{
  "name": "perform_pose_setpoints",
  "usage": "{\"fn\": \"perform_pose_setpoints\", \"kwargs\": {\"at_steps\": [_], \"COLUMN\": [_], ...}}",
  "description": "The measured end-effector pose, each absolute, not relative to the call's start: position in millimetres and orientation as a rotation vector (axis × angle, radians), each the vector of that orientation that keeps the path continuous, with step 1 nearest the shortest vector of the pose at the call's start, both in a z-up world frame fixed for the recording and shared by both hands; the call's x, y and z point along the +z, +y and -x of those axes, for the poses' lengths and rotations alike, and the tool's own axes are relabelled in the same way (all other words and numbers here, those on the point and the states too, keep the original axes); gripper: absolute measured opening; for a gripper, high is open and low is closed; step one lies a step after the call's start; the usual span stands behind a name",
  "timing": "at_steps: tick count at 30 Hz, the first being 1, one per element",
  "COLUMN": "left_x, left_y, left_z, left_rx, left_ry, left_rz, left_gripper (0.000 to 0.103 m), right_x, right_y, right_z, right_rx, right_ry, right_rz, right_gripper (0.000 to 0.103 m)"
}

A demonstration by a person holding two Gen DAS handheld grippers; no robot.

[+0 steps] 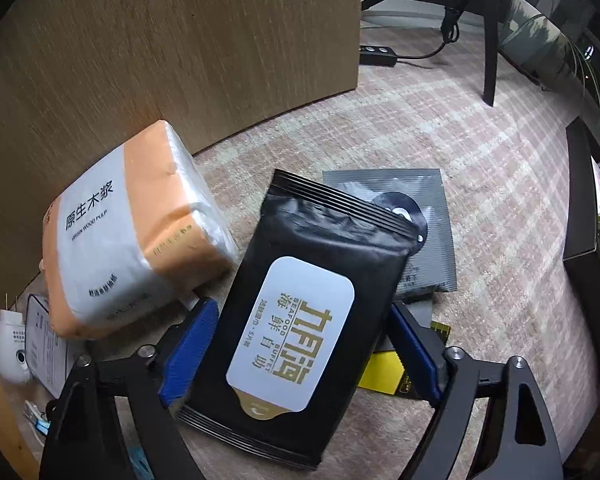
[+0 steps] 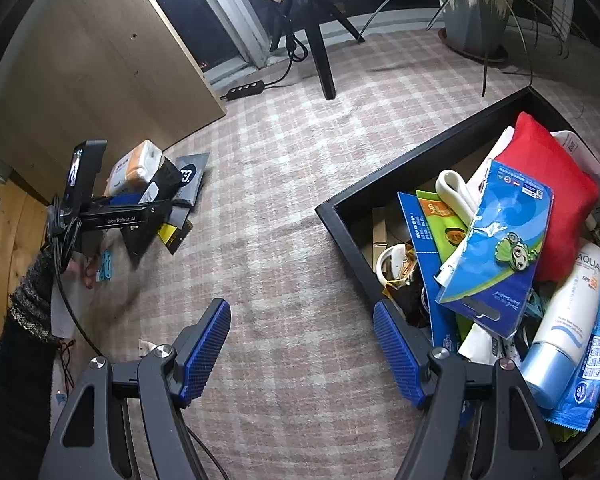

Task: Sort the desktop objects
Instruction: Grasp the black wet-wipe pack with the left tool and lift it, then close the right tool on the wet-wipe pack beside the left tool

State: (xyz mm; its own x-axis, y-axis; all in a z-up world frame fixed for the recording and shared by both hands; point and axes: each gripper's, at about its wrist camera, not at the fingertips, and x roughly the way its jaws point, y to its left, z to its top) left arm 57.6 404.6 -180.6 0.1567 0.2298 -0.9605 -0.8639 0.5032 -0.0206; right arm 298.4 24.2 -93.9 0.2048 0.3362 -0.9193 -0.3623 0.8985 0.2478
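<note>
A black wet-wipes pack with a white and gold label lies tilted on the checked cloth, over a grey pouch and a yellow and black card. My left gripper points down over the pack and straddles it. Its left pad is at the pack's edge, and a thin gap shows at the right pad. An orange and white tissue pack leans just to the left. My right gripper hangs open over bare cloth with nothing between its fingers, beside the black box of sorted items.
A wooden panel stands behind the tissue pack. A white round device and a leaflet lie at the left. The box holds a red pouch, a blue packet and a sunscreen tube. A power strip, a chair leg and a potted plant are farther back.
</note>
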Motion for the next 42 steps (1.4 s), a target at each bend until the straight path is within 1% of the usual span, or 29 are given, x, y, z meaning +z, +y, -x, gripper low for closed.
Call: {"fn": "perform_pose_setpoints", "kwargs": {"at_steps": [4,7,14,22,24,34,37,42], "left_x": [-181.9,-184.7,-185.4,-186.3,-180.3,-171.2,-172.3,-171.1], "left_y": [393.6,380.6,334.3,254.7,226.9,151.7,138.7,127.8], "left_z": [-65.2,-73.2,-95.2,-125.7,-123.5,-110.4,-108.3,-106.9], "left_rx": [0.862,0.854,0.868,0.925,0.941,0.991,0.988,0.998], "left_ry": [1.150,1.139,1.093,1.048,1.026,0.875,0.833,0.827], "left_rz": [0.693,0.698,0.729,0.761,0.786,0.968,1.024,1.015], "left_gripper": [0.076,0.075,0.074,0.074,0.074,0.075,0.076,0.075], "right_x": [-95.6,-96.0,-99.4,-111.9,-115.5,-129.2,-134.3,-150.6], "right_y": [27.2,29.8,36.1,50.5,53.2,55.8,56.8,61.8], "right_z": [-300.0,-300.1,-302.7,-299.5,-299.3,-289.2,-282.8,-273.6], "right_rx": [0.506,0.528,0.595,0.708,0.727,0.833,0.867,0.887], "right_ry": [1.282,1.284,1.306,1.350,1.361,1.411,1.432,1.473], "right_rz": [0.028,0.022,0.007,0.018,0.028,0.098,0.111,0.109], "right_gripper": [0.071,0.071,0.071,0.071,0.071,0.071,0.071,0.071]}}
